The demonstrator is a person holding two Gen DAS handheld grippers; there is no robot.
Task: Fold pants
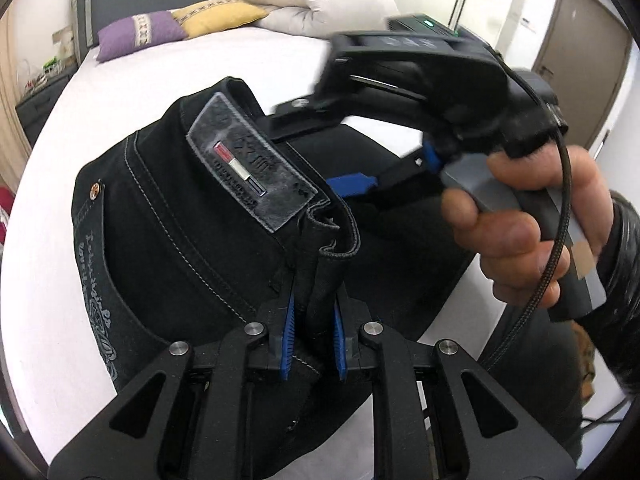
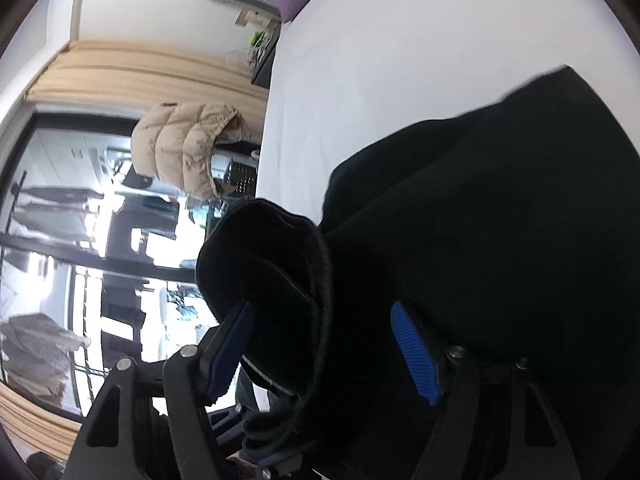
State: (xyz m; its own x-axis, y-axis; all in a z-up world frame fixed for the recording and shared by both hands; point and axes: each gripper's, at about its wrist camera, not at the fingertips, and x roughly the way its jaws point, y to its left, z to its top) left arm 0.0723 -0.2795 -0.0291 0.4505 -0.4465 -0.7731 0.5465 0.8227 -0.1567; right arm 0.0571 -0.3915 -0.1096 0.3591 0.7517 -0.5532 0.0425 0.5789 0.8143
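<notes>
Two grippers we watch | left gripper pinches the waistband fold of the black pants, pads closed on denim | right gripper spread wide, cloth bunched between its pads | pants raised over the white bed, patch facing up

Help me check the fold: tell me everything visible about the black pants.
The black pants look like denim, with pale stitching, a copper rivet, a grey waistband patch and pale embroidery. They lie bunched on the white bed. The left gripper clamps a fabric fold; the right gripper, open, straddles another bunch.
</notes>
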